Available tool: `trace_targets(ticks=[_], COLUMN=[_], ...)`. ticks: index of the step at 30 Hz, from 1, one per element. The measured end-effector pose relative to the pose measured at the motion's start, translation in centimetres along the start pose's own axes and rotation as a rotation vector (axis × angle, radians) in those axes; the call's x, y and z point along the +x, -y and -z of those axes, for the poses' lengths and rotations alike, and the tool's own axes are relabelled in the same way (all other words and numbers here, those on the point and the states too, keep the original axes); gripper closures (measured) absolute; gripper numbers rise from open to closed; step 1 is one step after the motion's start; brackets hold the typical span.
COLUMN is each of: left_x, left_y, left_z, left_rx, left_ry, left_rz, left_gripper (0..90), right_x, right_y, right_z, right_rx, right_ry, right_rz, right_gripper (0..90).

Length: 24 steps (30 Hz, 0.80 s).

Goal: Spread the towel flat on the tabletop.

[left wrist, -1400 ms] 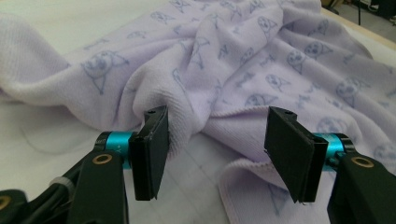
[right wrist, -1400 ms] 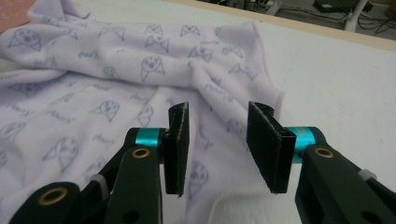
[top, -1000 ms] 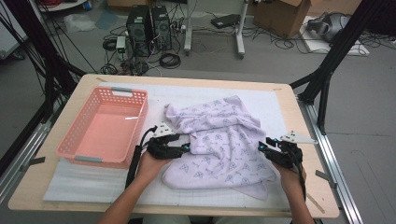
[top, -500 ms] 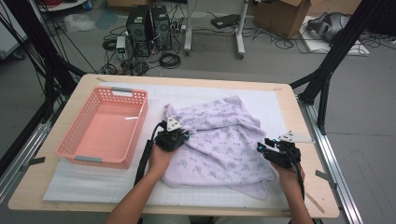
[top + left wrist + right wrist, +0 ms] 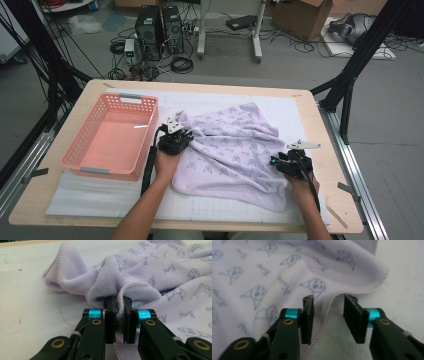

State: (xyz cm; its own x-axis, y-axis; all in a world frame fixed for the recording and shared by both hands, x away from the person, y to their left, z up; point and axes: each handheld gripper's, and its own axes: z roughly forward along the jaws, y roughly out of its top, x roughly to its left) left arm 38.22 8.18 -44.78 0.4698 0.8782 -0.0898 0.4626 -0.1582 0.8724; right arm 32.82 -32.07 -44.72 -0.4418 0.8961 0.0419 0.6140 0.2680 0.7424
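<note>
I have the towel lying crumpled on the white mat of the counter, just right of the pink basket. My left tongs are pinching a fold of its hemmed edge at the towel's left side. My right tongs are spread, with the hem at the towel's right side running up between the jaws, gripped by neither.

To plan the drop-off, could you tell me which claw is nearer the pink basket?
Left. The left claw sits just beside the pink basket, gripping the towel; the right claw is across the towel.
</note>
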Motion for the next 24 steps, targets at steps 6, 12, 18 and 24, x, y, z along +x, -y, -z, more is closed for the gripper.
trace_targets(ticks=[6, 12, 18, 24], left_x=[0.1, 0.0, 0.3, -0.6], left_y=[-0.1, -0.2, -0.2, 0.2], left_z=[-0.1, -0.3, -0.2, 1.8], left_rx=[-0.003, -0.040, -0.009, 0.034], left_ry=[0.006, -0.001, 0.043, 0.087], left_rz=[0.010, 0.002, 0.069, -0.008], left_gripper=[82.5, 82.7, 58.5, 43.4], right_x=[-1.3, -4.1, -4.5, -3.4], right_y=[-1.3, -3.1, -4.1, -3.3], right_z=[-1.2, -2.1, -2.1, -0.6], right_rx=[-0.024, -0.106, -0.141, -0.151], right_ry=[0.033, 0.145, 0.168, 0.133], right_rz=[0.037, -0.057, -0.096, -0.087], right_gripper=[87.9, 88.1, 80.4, 61.7])
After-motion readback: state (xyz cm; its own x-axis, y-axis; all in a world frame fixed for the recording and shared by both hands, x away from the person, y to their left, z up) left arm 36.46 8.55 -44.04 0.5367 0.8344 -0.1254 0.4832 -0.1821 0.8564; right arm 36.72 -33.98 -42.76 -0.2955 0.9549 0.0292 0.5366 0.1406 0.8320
